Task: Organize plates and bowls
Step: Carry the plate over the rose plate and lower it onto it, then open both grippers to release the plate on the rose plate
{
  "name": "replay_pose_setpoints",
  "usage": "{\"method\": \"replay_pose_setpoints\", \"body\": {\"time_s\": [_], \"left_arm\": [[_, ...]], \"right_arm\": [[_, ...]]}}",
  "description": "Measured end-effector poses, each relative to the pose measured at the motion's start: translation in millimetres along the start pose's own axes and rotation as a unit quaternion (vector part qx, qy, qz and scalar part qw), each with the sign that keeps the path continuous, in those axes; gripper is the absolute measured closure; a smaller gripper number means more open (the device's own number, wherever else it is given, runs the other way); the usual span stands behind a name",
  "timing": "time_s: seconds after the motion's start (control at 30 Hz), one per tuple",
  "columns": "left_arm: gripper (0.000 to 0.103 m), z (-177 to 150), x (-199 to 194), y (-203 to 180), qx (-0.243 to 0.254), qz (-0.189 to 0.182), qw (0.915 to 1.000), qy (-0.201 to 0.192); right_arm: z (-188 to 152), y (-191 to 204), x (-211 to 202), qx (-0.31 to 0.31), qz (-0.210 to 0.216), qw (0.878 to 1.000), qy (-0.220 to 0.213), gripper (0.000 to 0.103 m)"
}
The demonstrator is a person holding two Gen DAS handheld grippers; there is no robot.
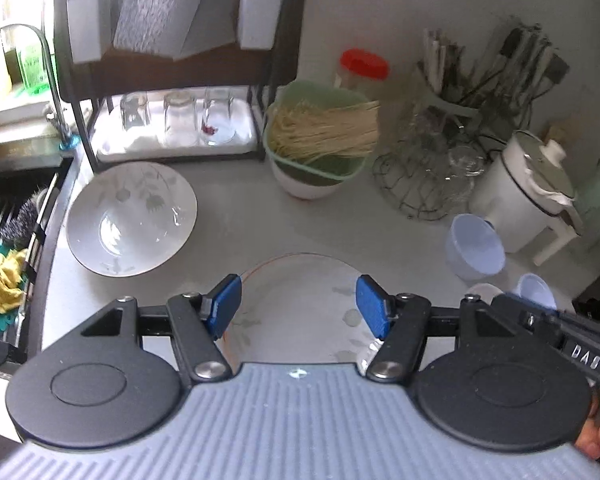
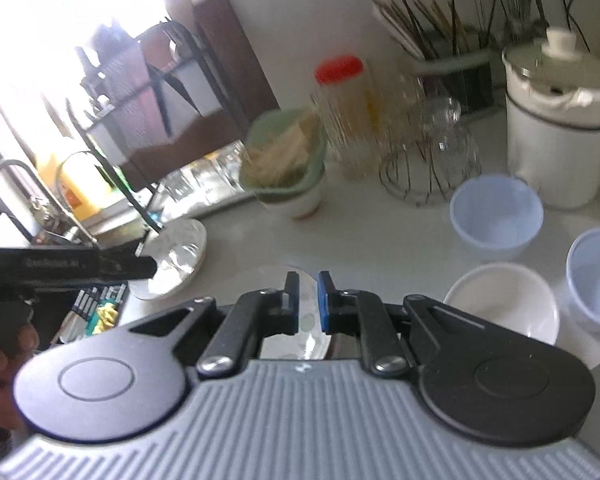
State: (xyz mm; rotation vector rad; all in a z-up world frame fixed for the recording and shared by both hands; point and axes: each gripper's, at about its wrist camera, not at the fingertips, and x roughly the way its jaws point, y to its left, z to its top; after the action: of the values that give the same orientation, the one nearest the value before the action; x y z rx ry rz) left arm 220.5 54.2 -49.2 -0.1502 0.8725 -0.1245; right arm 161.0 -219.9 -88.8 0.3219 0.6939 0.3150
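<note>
My left gripper point(image 1: 299, 307) is open and empty, hovering over a flat floral plate point(image 1: 296, 304) on the grey counter. A deep white floral plate point(image 1: 132, 218) lies to its left, near the sink. My right gripper point(image 2: 308, 303) has its jaws close together with a narrow gap and nothing between them, above the same flat plate point(image 2: 310, 320). To the right stand a white bowl point(image 2: 502, 306) and two pale blue bowls point(image 2: 496, 212) point(image 2: 596, 276). The blue bowls also show in the left wrist view point(image 1: 474, 246) point(image 1: 536, 290). The deep plate point(image 2: 176, 256) is at the left.
A dish rack with upturned glasses point(image 1: 178, 120) stands at the back. A white bowl with a green colander of noodles point(image 1: 320, 140), a red-lidded jar point(image 1: 362, 68), a wire basket of glasses point(image 1: 432, 168), a utensil holder point(image 1: 480, 80) and a white pot point(image 1: 528, 184) line the back. The sink point(image 1: 8, 220) is at left.
</note>
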Motion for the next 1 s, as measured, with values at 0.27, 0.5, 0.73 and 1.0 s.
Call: {"method": "replay_pose_setpoints", "body": {"time_s": [0.27, 0.5, 0.73, 1.0], "left_arm": [[0.034, -23.5, -55.9, -25.5, -0.012, -0.01, 0.9993, -0.033], [0.034, -52.0, -83.0, -31.4, -0.029, -0.011, 0.9981, -0.053], [0.034, -80.1, -97.8, -35.5, -0.025, 0.001, 0.9982, -0.055], [0.034, -102.9, -104.5, -32.7, -0.053, 0.006, 0.9974, -0.048]], "right_arm": [[5.8, 9.7, -50.5, -0.038, 0.027, 0.998, -0.041, 0.09], [-5.9, 5.7, -69.8, -0.05, 0.039, 0.997, -0.049, 0.09], [-24.8, 6.1, -83.7, -0.074, 0.051, 0.995, -0.038, 0.09], [-34.4, 8.4, -88.7, -0.093, 0.058, 0.994, -0.028, 0.09]]}}
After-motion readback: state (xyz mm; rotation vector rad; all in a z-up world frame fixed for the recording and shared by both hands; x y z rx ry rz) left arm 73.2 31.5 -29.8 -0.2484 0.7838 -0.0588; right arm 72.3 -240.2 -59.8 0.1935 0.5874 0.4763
